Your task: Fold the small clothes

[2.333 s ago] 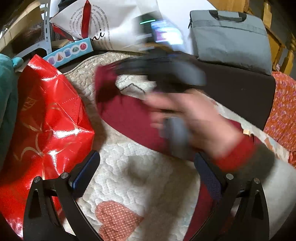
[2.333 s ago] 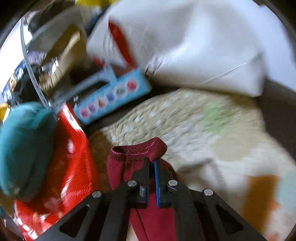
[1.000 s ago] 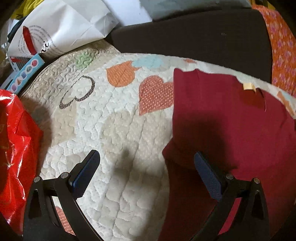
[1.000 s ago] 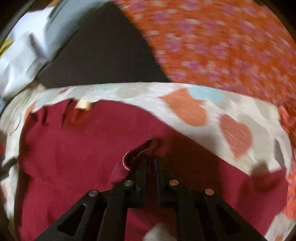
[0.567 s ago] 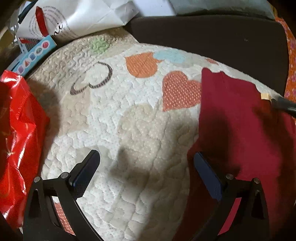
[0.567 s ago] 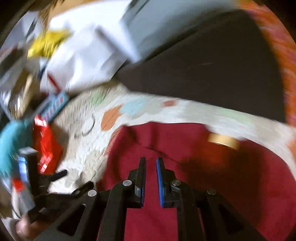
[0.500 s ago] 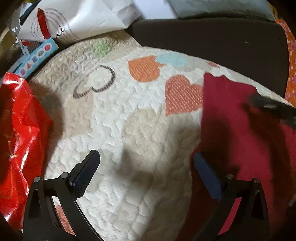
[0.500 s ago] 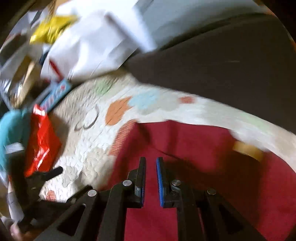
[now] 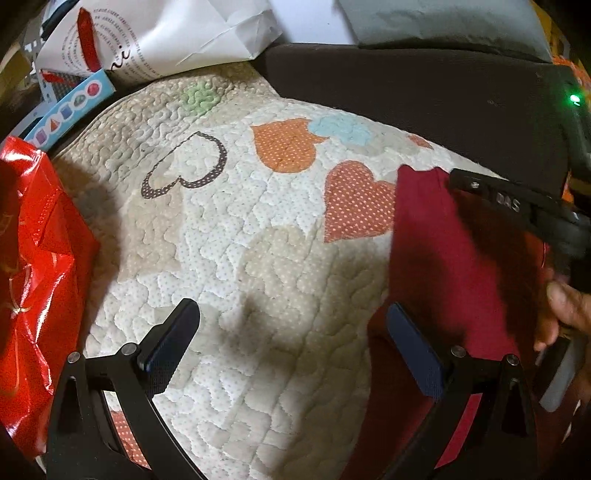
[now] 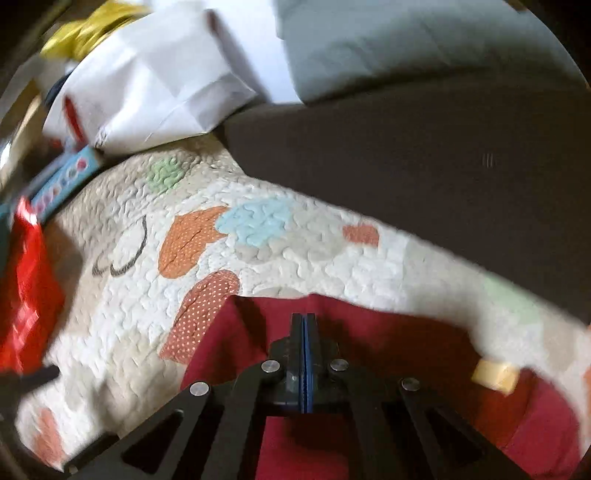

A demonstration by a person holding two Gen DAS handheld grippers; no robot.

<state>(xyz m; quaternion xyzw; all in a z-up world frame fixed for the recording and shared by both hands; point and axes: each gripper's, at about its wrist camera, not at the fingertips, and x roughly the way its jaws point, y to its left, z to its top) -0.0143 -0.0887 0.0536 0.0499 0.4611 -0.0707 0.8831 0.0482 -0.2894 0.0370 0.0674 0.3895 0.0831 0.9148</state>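
Observation:
A dark red garment (image 9: pixel 454 266) lies flat on a quilted cream blanket with hearts (image 9: pixel 229 236), at the right of the left wrist view. My left gripper (image 9: pixel 291 336) is open and empty, its right finger over the garment's left edge. My right gripper (image 10: pixel 303 321) has its jaws pressed together with nothing between them, just above the garment's (image 10: pixel 388 343) far edge. It shows from the side in the left wrist view (image 9: pixel 458 177). A tan neck label (image 10: pixel 493 373) shows at the right.
A shiny red bag (image 9: pixel 33 273) lies at the blanket's left edge. A white paper bag (image 9: pixel 177 33), a blue box (image 9: pixel 70 107) and a grey laptop case (image 10: pixel 406 40) lie behind. A dark brown cushion (image 9: pixel 424 96) borders the blanket's far side.
My right gripper let go of the red sleeve after folding it over the garment, closed fully, and swung to the garment's far left edge. My left gripper shifted slightly left.

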